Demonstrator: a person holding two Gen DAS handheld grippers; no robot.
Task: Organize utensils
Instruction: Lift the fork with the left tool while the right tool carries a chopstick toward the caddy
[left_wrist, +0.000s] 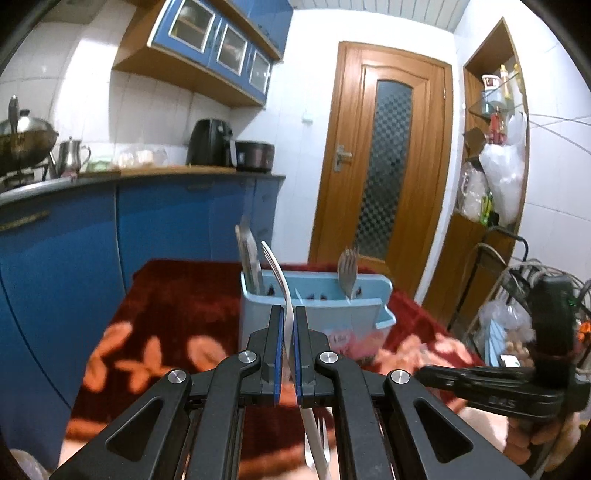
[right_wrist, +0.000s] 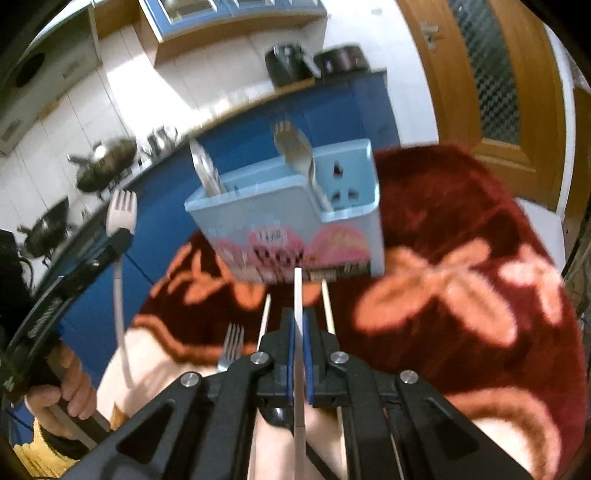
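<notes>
— Grippers?
— Left gripper (left_wrist: 289, 314) pinches my white fork (left_wrist: 279, 275), tines up, near the blue caddy (left_wrist: 314, 314). Right gripper (right_wrist: 298, 317) is clamped on a white stick (right_wrist: 297, 291).
— Caddy?
— Upright on red cloth (right_wrist: 461, 350), spoons (right_wrist: 207, 170) and metal fork (left_wrist: 348, 269) inside; another fork (right_wrist: 231, 345) lies on the cloth.

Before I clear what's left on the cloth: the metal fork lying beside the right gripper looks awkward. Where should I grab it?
Take the metal fork by its handle, coming straight down. It lies flat on the cloth, tines toward the blue holder, so only a top-down pinch across the handle fits. The handle is hidden under the right gripper, which is shut on a white utensil.
</notes>
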